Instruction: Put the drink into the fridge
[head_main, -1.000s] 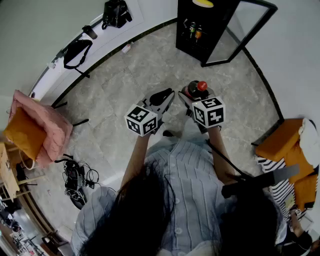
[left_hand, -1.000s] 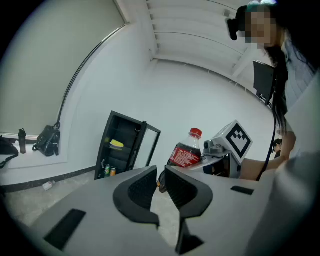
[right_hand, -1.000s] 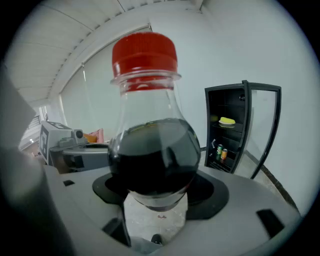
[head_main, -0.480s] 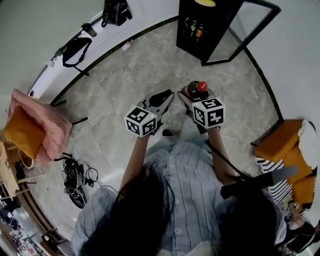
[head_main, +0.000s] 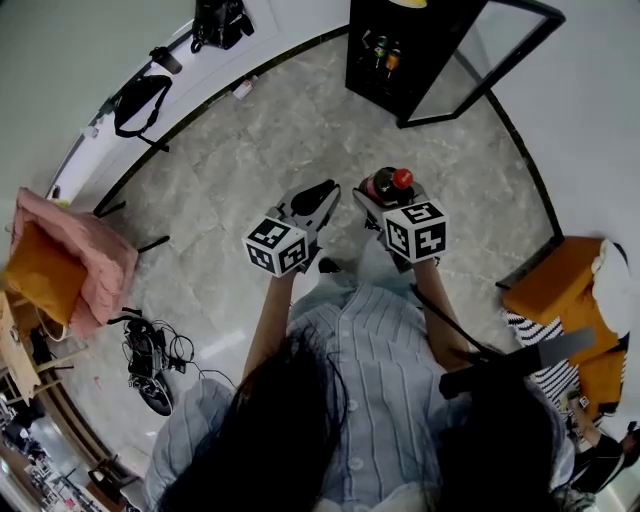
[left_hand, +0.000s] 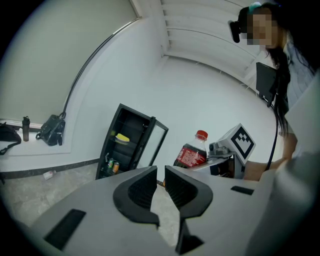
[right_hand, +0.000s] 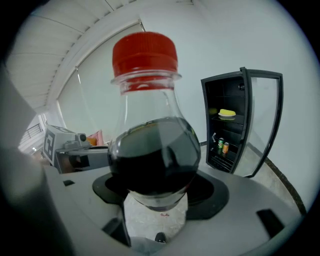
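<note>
In the head view I stand on a pale, marbled stone floor (head_main: 250, 150), well apart from the fridge (head_main: 378, 60), a tall black cabinet whose glass door (head_main: 480, 45) hangs open to its right. My right hand-held gripper (head_main: 385, 195) is clamped on the drink (head_main: 383, 184), a dark cola bottle with a red cap (head_main: 402, 178). It is held out ahead of me, not yet near the shelves. My left hand-held gripper (head_main: 322, 195) hovers just beside it. I judge that the door's edge is the first thing I could clip on the way in. In the left gripper view the 2 ribbed black jaws stand almost together, with only a thin slit and nothing between them. Beyond them the bottle's red label (left_hand: 189, 156) looks glossy and wraps a round body. In the right gripper view the clear, bulbous plastic shoulder fills the frame, with dark liquid below it, and the jaws close around the body lower down. Smooth round plastic could twist or slide in that grip if I swing it fast. The 2 cans (right_hand: 223, 146) on a low shelf could topple if I set the bottle in carelessly, and a yellow thing (right_hand: 227, 114) already lies on a higher shelf.
</note>
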